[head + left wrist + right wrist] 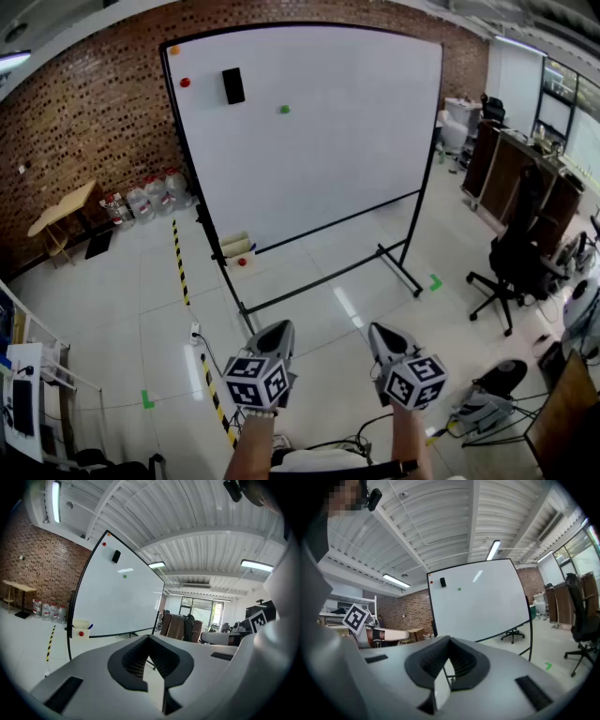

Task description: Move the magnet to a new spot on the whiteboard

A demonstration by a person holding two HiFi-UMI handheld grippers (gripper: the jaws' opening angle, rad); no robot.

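Magnets sit high on the whiteboard (pixel 356 141), well away from us: red magnet (pixel 185 82), green magnet (pixel 284 110), black eraser (pixel 232 85) between them. Looks like the approach step. Next, close in and lift one arm up to a magnet. Left tongs (pixel 279 328) and right tongs (pixel 378 332) are both clenched, empty.

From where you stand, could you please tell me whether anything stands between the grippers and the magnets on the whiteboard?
Nothing visible does. Open floor lies between the left gripper, the right gripper and the whiteboard. The red magnet and green magnet sit on open board, with the black eraser between them.
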